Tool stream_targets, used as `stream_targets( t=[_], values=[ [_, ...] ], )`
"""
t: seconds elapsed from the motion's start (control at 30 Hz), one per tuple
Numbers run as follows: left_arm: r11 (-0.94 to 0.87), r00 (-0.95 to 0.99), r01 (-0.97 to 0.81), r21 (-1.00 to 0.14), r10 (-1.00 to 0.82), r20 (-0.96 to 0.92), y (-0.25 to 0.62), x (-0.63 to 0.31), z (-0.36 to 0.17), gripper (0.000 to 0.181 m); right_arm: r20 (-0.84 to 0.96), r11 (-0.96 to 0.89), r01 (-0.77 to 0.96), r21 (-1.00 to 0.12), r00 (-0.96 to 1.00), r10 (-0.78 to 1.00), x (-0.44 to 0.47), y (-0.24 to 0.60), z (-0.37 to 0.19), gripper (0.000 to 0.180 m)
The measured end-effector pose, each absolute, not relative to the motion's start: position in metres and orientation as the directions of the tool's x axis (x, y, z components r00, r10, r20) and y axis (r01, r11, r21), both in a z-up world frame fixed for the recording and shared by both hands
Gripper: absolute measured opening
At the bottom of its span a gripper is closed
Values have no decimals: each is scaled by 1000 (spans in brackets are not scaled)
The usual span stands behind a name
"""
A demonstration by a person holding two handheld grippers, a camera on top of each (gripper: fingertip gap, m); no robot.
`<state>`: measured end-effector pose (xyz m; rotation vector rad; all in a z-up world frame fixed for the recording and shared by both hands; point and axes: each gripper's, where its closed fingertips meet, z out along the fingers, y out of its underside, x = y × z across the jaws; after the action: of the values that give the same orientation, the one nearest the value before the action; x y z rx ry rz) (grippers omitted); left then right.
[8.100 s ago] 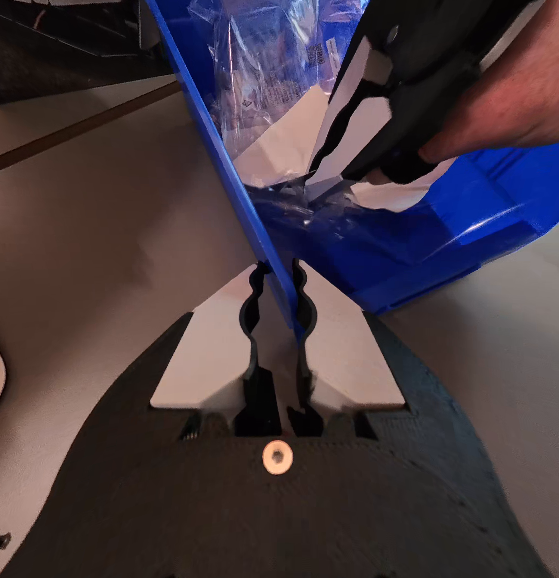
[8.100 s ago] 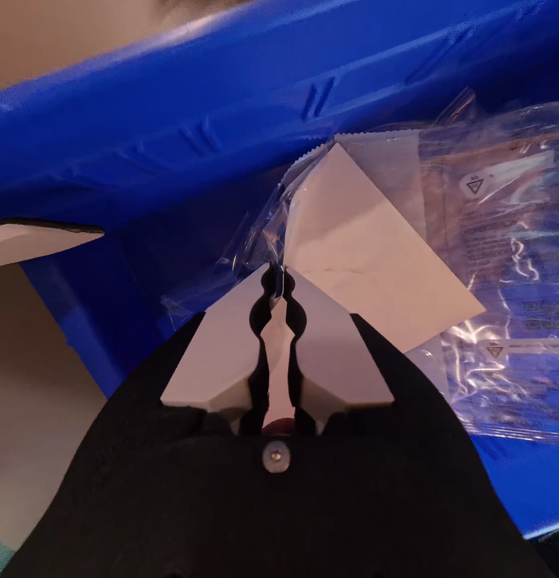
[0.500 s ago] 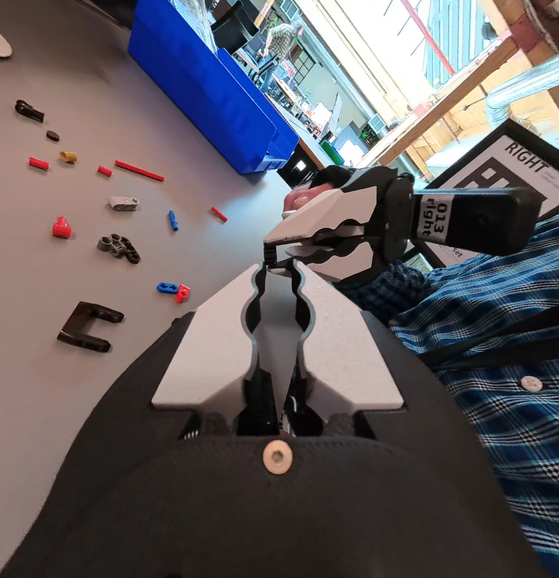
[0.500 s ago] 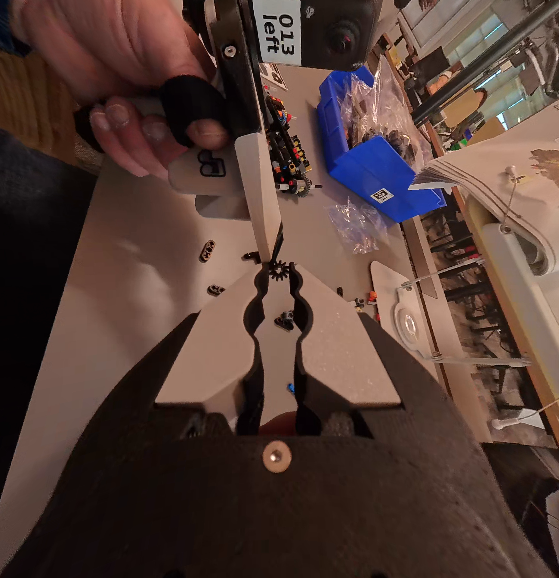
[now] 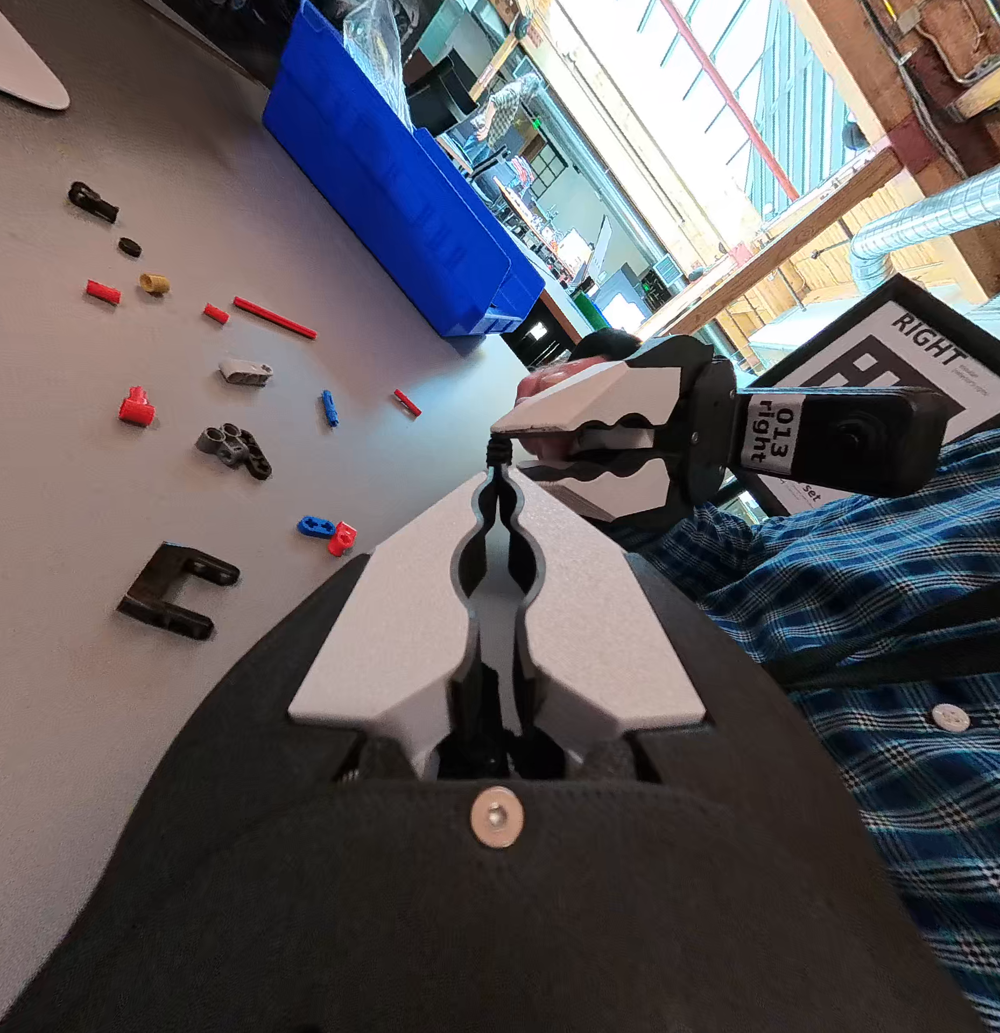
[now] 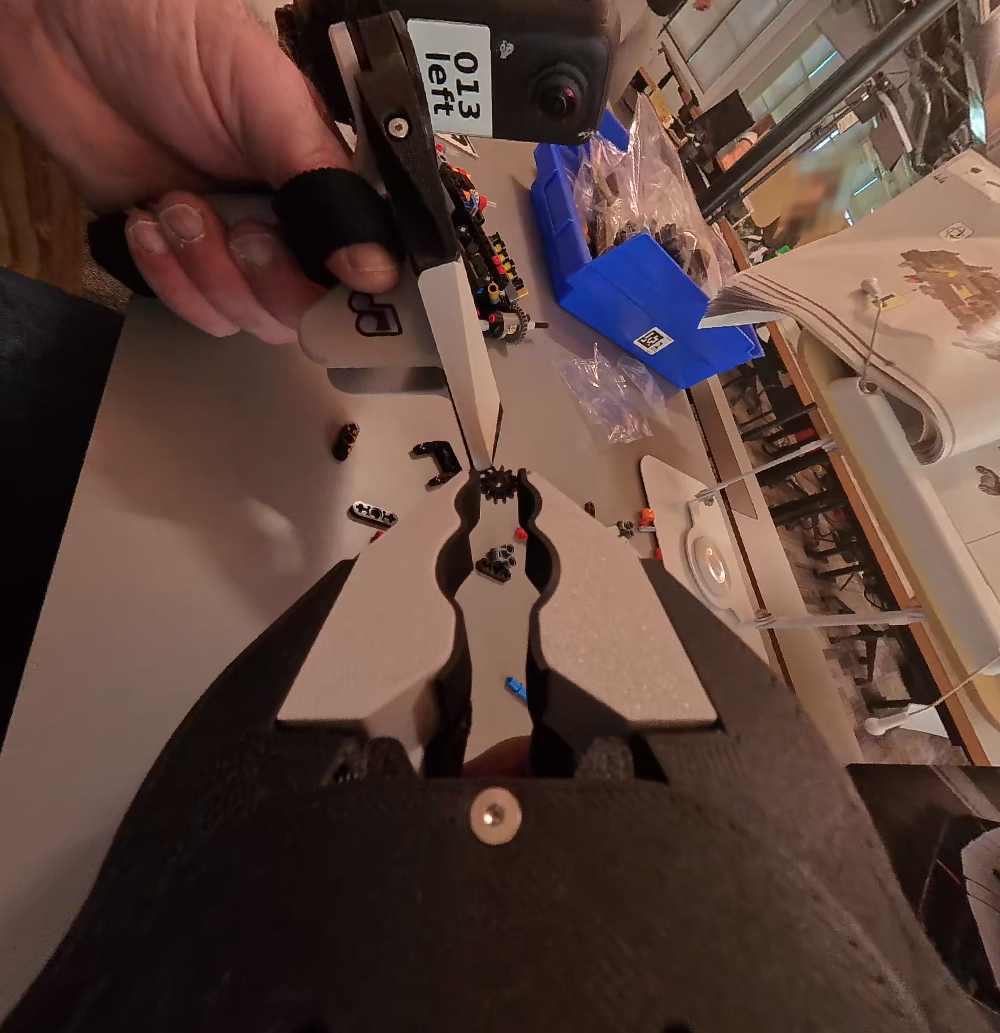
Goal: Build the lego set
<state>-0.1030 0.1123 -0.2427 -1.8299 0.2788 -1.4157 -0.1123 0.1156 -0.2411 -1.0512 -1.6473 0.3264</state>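
A small black gear (image 6: 494,484) sits between the tips of my right gripper (image 6: 498,476), which is shut on it, held above the grey table (image 6: 218,503). My left gripper (image 5: 498,476) comes in from above in the right wrist view (image 6: 482,454). It is shut on a thin black axle-like piece that meets the gear (image 5: 500,451). In the left wrist view my right gripper (image 5: 514,447) reaches in from the right, its jaws either side of the gear. How far the thin piece goes into the gear is hidden.
Loose pieces lie on the table: a black U-shaped part (image 5: 173,592), a grey-black connector (image 5: 235,447), red and blue pins. A blue bin (image 5: 402,212) stands behind. A part-built model (image 6: 486,251), a clear bag (image 6: 609,391) and an open booklet (image 6: 878,313) show too. My two grippers' fingertips are within a few centimetres of each other. Left tips and right tips are each some 11 centimeters from the grey-black connector (image 5: 235,447). It turns up in the right wrist view (image 6: 500,558) as well.
Eight seconds ago both grippers were at the blue bin. In the last half second my left gripper's fingers have closed from a small gap; the right still holds the gear.
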Motion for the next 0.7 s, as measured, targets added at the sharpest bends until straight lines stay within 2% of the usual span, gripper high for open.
stream_targets(
  t=[0.7],
  values=[
    [-648, 429, 256, -717, -589, 685, 122, -104, -250, 0, 535, 453, 457, -765, 60, 843, -110, 128, -247, 13]
  ],
)
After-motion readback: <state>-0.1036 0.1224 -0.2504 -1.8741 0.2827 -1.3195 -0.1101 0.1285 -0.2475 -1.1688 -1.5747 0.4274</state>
